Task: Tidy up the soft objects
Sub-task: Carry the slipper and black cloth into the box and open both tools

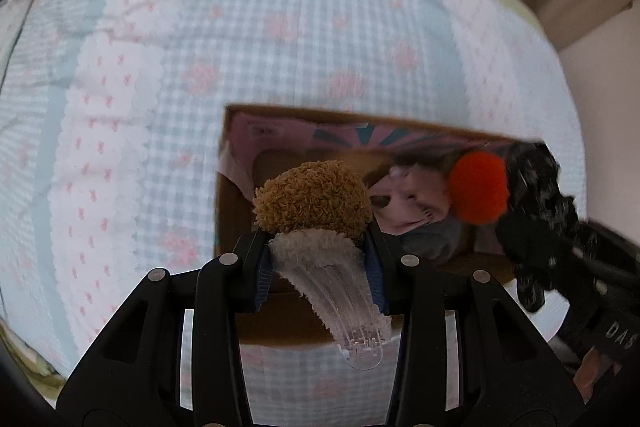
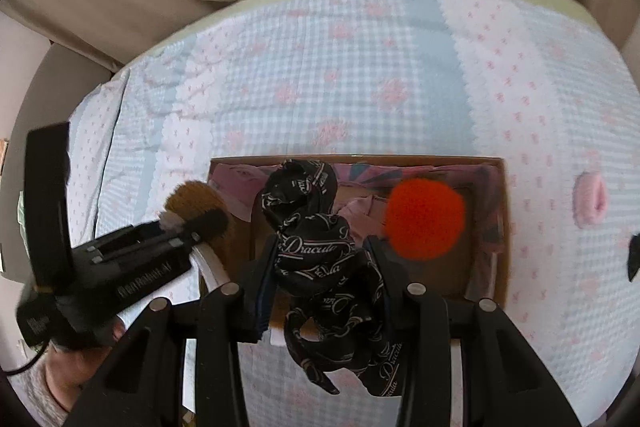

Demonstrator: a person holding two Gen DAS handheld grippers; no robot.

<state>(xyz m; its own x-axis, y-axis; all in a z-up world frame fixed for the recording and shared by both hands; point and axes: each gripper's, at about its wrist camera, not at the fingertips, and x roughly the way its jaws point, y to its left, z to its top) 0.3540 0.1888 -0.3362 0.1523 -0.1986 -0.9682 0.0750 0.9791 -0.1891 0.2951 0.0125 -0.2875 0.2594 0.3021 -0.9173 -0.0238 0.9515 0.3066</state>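
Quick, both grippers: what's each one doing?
Left gripper: closed on a fuzzy brown hair clip.
Right gripper: closed on a black scrunchie.

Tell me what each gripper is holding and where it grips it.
Left gripper: fuzzy brown hair clip, gripped at its white fuzzy base. Right gripper: black printed scrunchie with an orange pompom, gripped across its fabric.

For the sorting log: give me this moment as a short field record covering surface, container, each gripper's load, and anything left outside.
surface: bedspread, blue gingham with pink flowers
container: cardboard box, open, pink lining
left gripper: shut on fuzzy brown hair clip, over the box
right gripper: shut on black printed scrunchie with orange pompom
outside box: pink scrunchie on bedspread
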